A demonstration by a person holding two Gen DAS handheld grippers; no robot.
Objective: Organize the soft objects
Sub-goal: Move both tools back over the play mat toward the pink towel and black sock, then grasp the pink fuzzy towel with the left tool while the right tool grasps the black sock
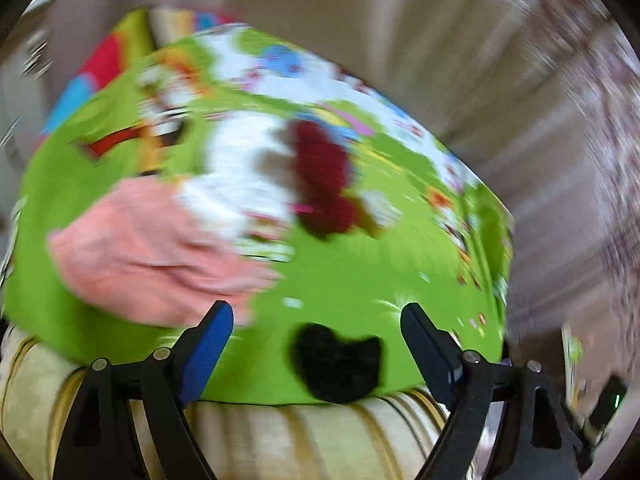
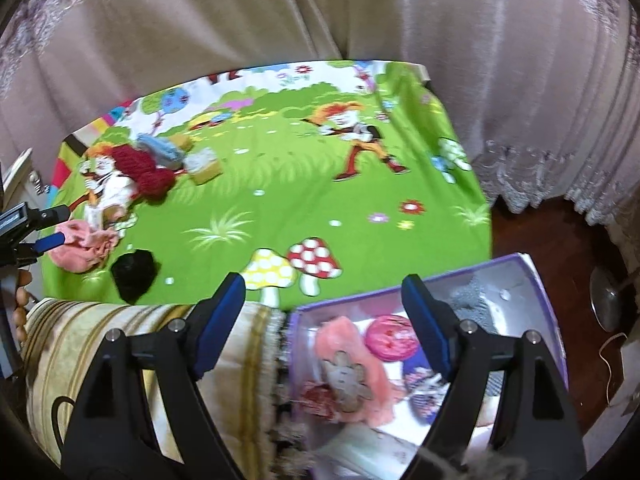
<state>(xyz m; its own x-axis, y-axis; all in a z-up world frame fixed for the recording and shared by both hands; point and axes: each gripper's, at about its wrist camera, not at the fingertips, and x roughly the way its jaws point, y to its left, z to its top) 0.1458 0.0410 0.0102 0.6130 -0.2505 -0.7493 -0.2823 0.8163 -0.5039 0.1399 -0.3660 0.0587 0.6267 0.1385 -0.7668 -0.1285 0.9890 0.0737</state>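
On the green cartoon sheet [image 2: 304, 200] lie a black soft piece [image 2: 133, 272], a pink cloth [image 2: 82, 246], a dark red knit piece [image 2: 146, 172] and a light blue knit piece [image 2: 162, 148]. The blurred left wrist view shows the black piece [image 1: 338, 360], the pink cloth [image 1: 144, 252] and the red knit [image 1: 324, 176]. My left gripper [image 1: 316, 324] is open just above the black piece; its fingers [image 2: 50, 242] touch the pink cloth's edge. My right gripper [image 2: 324, 292] is open and empty over the purple box [image 2: 536, 280], which holds pink and grey soft items.
A yellow sponge block [image 2: 206, 166] lies next to the knit pieces. A striped beige blanket [image 2: 120, 320] covers the near edge. Curtains [image 2: 320, 12] hang behind the bed. Dark wooden floor [image 2: 560, 240] with a metal stand base [image 2: 608, 296] is at the right.
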